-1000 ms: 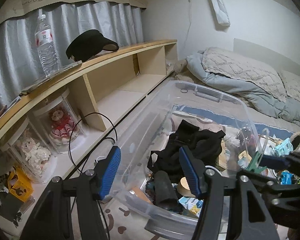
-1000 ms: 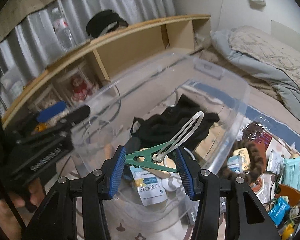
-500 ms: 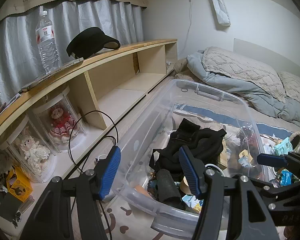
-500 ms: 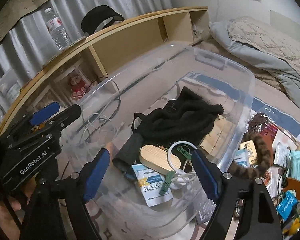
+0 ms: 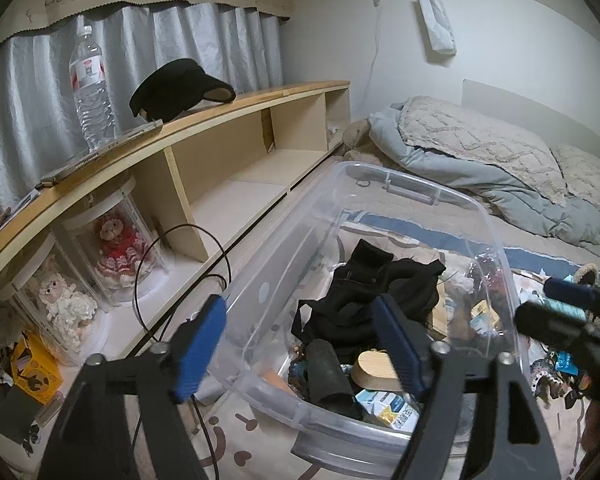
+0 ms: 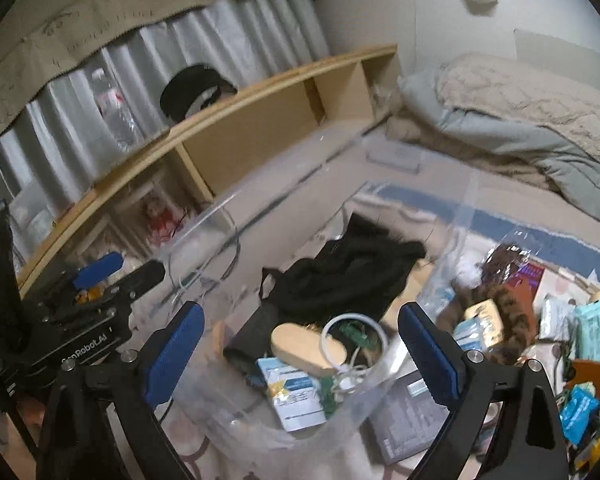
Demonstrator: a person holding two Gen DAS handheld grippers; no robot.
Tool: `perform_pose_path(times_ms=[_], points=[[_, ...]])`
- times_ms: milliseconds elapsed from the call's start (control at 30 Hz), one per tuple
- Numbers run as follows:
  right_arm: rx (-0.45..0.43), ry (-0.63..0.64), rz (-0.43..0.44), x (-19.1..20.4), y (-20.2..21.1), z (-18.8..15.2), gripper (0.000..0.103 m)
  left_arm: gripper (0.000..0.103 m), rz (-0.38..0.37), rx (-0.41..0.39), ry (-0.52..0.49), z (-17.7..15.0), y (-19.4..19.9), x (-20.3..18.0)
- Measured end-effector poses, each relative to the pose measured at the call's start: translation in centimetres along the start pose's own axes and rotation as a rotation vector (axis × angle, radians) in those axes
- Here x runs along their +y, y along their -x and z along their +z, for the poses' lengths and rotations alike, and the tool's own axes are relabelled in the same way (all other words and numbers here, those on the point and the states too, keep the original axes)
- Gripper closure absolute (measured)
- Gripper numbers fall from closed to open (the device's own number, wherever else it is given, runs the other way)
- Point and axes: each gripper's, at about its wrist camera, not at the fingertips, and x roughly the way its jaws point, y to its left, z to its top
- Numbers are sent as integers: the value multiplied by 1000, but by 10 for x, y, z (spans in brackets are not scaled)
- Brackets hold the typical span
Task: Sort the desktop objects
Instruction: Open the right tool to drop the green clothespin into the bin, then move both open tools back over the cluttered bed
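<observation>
I am looking into a bedroom at home: a rumpled quilt [image 5: 480, 168] lies on a bed at the right of the frame, grey curtains [image 5: 32, 92] hang upper left, and dolls in clear cases [image 5: 116, 240] sit in a low wooden shelf [image 5: 204, 120].

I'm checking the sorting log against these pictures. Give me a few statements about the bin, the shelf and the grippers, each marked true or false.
1. A black garment lies inside the clear plastic bin. True.
2. The right gripper grips a green clip. False: nothing is between its jaws, which are opening; the green clip lies in the bin.
3. A water bottle stands upright on top of the wooden shelf. True.
4. The black visor cap is in the bin. False: it rests on the shelf top, beside the bottle.
5. The left gripper holds the bin's rim. False: its jaws are opening and press on nothing.
</observation>
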Motion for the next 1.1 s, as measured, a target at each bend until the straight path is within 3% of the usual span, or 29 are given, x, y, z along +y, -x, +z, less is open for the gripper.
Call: perform_pose_path(times_ms=[100,267,733,1100], points=[[-58,10,-53,-9,14,0,2,8,-9,-28,-4,2,4,-5],[-87,-3,-108,-26,27,-2,0,1,-25,-82,-23,5,16,-16],[-112,53,-263,-65,75,-27,0,0,-112,-137,-70,7,35,-62],[-108,-30,-362,-117,115,-46,0,0,-199,-149,-87,7,49,-110]])
